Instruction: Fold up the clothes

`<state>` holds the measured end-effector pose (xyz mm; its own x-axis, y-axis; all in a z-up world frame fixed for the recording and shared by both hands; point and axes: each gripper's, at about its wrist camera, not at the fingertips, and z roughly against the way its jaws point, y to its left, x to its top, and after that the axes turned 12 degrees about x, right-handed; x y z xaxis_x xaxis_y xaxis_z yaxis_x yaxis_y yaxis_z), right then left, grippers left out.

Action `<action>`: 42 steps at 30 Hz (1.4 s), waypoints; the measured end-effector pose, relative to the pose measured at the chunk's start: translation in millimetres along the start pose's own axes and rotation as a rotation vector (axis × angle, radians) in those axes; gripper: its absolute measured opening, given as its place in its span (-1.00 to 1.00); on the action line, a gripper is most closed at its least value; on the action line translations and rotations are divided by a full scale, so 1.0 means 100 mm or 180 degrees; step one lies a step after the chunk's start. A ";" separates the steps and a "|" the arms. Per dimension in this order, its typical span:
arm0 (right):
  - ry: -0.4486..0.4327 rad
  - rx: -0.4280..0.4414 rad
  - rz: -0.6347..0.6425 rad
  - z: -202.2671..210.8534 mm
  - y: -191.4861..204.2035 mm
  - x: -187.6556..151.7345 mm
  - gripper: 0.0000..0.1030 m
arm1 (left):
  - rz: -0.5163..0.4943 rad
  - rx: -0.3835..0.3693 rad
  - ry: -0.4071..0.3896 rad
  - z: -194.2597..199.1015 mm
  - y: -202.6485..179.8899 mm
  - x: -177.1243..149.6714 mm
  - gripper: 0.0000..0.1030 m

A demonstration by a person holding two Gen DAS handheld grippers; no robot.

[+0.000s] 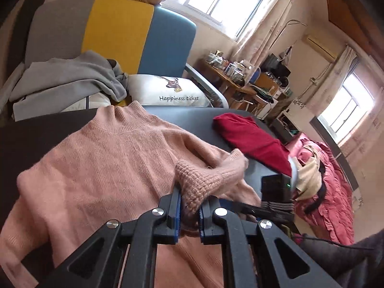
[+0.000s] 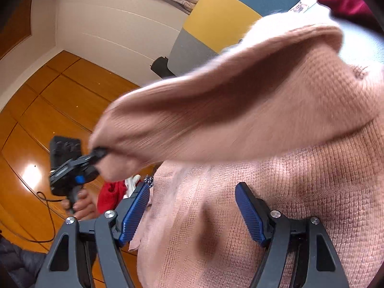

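A pink knitted sweater point(image 1: 96, 168) lies spread on a dark table point(image 1: 36, 132), its neck towards the far side. My left gripper point(image 1: 189, 204) is shut on the ribbed cuff of one sleeve point(image 1: 211, 175), which is lifted off the sweater's body. In the right wrist view the same left gripper point(image 2: 98, 156), held by a hand point(image 2: 81, 204), pinches the sleeve point(image 2: 216, 110) stretched in the air. My right gripper point(image 2: 192, 201) is open, its blue pads point(image 2: 136, 206) wide apart over the sweater's body point(image 2: 264, 216) and not pressing on it.
A folded red garment point(image 1: 249, 139) lies on the table's far right. Behind the table are a grey clothes pile point(image 1: 67, 79), a white pillow point(image 1: 168, 91) and a yellow and blue sofa back point(image 1: 120, 31). A bed with pink covers point(image 1: 331, 192) stands right, wooden floor point(image 2: 48, 110) left.
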<state>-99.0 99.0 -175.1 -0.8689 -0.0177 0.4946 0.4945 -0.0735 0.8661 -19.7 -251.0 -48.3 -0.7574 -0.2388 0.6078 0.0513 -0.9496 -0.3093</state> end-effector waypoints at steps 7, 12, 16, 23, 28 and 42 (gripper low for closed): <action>0.0127 -0.0162 -0.0008 -0.11 0.04 0.01 0.46 | 0.0397 0.0363 0.0351 -0.10 0.37 -0.48 -0.82; 0.0438 -0.0395 -0.0035 -0.04 0.26 0.00 0.54 | 0.0914 0.0510 0.0722 -0.41 0.76 -1.10 -0.82; 0.0172 -0.0471 0.0139 0.28 0.48 0.17 0.68 | 0.1048 0.0462 0.0727 -0.42 0.76 -1.39 -0.82; -0.0114 -0.0718 -0.0160 0.11 0.30 0.86 0.97 | 0.0866 0.0408 0.0492 -0.28 0.53 -1.47 -0.82; -0.0096 -0.0434 -0.1043 -0.28 -0.23 1.37 0.97 | 0.0677 0.0299 0.0568 -0.29 0.34 -1.61 -0.82; 0.0487 -0.1527 0.0494 -0.17 0.29 1.35 0.92 | 0.0911 0.0220 0.0600 -0.46 0.40 -1.66 -0.80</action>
<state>-202.2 77.4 -84.2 -0.7970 -0.2074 0.5672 0.5836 -0.5060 0.6351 78.5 -240.2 -195.1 -0.8125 -0.4618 0.3559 0.3179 -0.8626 -0.3934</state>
